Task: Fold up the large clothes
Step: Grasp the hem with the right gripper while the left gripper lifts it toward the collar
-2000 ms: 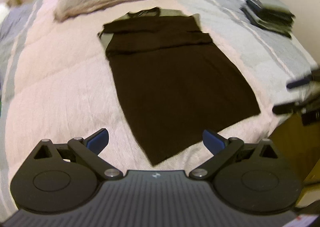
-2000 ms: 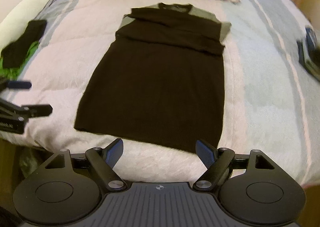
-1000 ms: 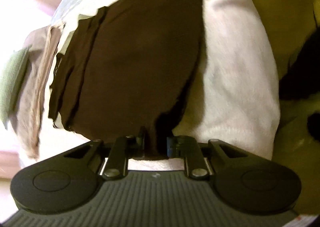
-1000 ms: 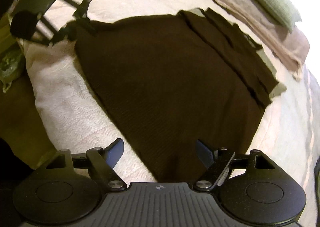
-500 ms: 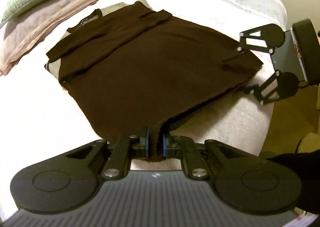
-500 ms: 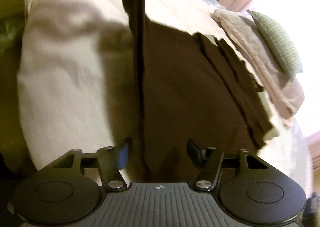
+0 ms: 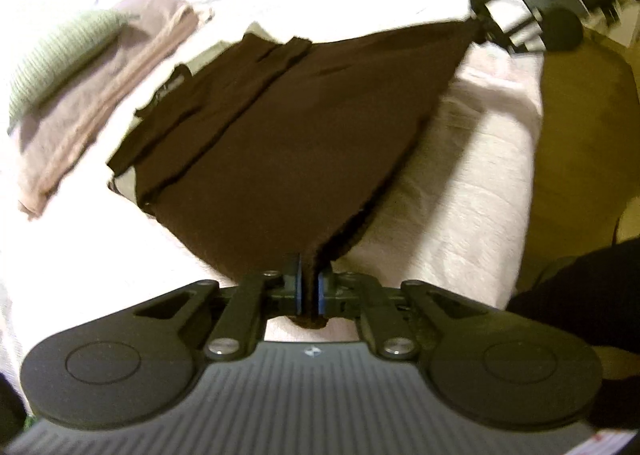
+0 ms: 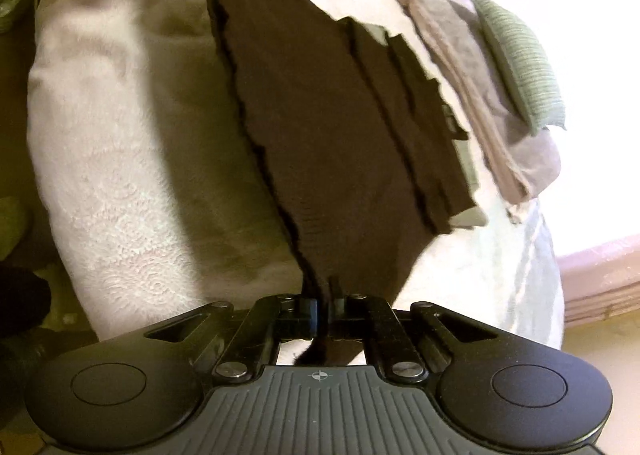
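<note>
Since half a second ago, the right gripper (image 8: 323,313) has just closed its fingers on a bottom corner of the dark brown garment (image 7: 288,127), cloth pinched between them. At the other bottom corner the left gripper (image 7: 308,291) is clamped on the hem, its blue pads (image 7: 297,289) pressing the fabric, and that corner now sits higher off the bed (image 7: 472,183). Only the garment's upper part, sleeves folded across it, lies flat on the bed. Near its collar end lie a folded beige blanket (image 7: 100,95) and a green pillow (image 7: 60,55).
</note>
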A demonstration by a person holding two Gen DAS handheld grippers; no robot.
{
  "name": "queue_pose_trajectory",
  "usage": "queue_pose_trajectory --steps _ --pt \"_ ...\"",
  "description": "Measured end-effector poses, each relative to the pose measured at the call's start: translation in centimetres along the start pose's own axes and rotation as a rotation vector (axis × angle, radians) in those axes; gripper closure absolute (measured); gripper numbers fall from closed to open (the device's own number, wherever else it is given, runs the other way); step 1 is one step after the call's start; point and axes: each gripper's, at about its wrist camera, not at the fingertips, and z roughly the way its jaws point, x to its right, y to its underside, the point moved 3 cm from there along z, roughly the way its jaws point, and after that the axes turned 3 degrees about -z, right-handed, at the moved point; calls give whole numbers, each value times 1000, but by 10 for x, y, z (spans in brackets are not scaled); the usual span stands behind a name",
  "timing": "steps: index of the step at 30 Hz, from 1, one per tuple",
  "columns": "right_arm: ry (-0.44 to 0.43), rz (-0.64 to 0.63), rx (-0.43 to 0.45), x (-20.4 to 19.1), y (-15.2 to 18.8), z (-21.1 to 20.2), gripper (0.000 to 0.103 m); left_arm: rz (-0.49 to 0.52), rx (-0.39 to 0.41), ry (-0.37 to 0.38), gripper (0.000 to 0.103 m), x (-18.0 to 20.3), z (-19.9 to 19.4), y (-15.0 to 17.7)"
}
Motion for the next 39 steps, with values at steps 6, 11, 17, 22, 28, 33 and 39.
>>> queue_pose_trajectory --steps 6,11,17,22,28,33,39 --pt "-59 -39 2 -23 -13 -61 103 -74 17 5 100 10 -50 15" --pt "-161 -17 -40 -54 -13 -111 103 -125 -28 87 100 37 -94 37" --pt "-255 -46 -60 -54 -20 -153 103 -138 -62 135 100 32 -126 41" --pt "-191 -44 -24 29 -42 -141 103 -169 8 70 100 -65 -119 -20" --pt "-222 -34 2 144 -64 -63 102 -263 35 34 99 -172 -66 -96" --pt "-313 -23 6 217 -73 37 102 -326 -52 19 99 -241 16 -123" --pt "-441 -3 -18 259 -81 137 102 -452 -178 63 98 -294 108 -115"
